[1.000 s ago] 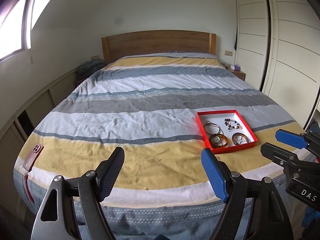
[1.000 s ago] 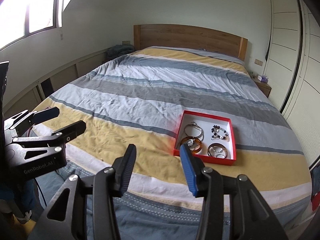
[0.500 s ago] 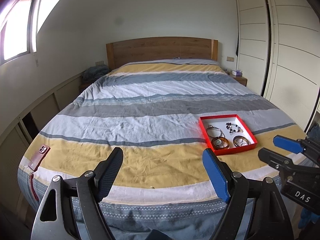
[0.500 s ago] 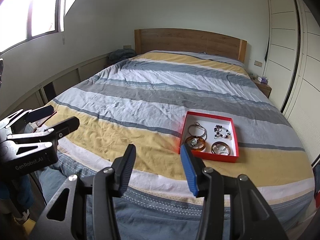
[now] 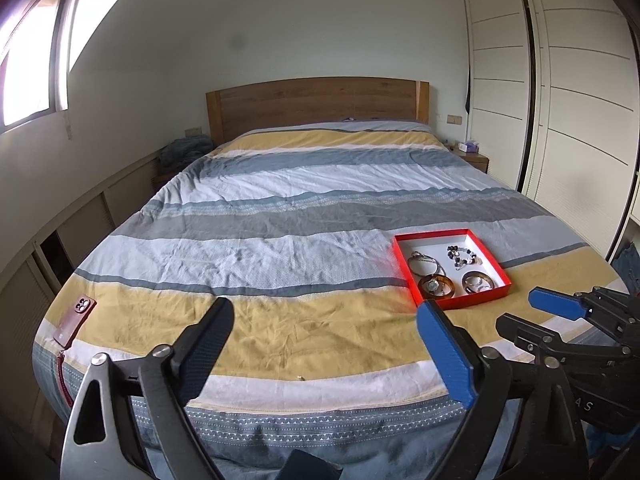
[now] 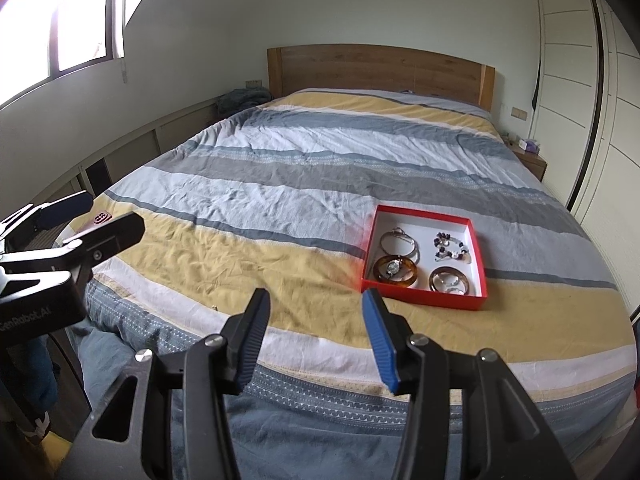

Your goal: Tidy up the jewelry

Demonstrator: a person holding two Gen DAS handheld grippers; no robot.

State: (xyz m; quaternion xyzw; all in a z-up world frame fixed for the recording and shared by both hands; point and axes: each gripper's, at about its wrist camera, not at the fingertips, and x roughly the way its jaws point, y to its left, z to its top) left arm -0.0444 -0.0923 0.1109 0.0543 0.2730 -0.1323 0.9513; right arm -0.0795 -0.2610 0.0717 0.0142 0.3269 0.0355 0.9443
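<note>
A shallow red box (image 5: 505, 276) (image 6: 423, 298) with a white inside lies on the striped bedspread near the foot of the bed. In it lie a silver bangle (image 6: 400, 240), a dark bead bracelet (image 6: 450, 246), an amber bangle (image 6: 395, 270) with a small watch inside it, and a brown bangle (image 6: 449, 280). My left gripper (image 5: 326, 322) is open and empty, off the foot of the bed, left of the box. My right gripper (image 6: 316, 312) is open and empty, just short of the box. Each gripper shows in the other's view.
A red phone (image 5: 75, 317) with a strap lies at the bed's front left corner. A tiny gold item (image 5: 300, 378) lies on the white stripe near the foot edge. Wooden headboard (image 5: 316, 106) at the back, wardrobe doors (image 5: 580, 120) right, low cabinets left.
Both grippers have drawn back and up from the bed, so the box looks smaller and farther. Neither gripper's opening has changed.
</note>
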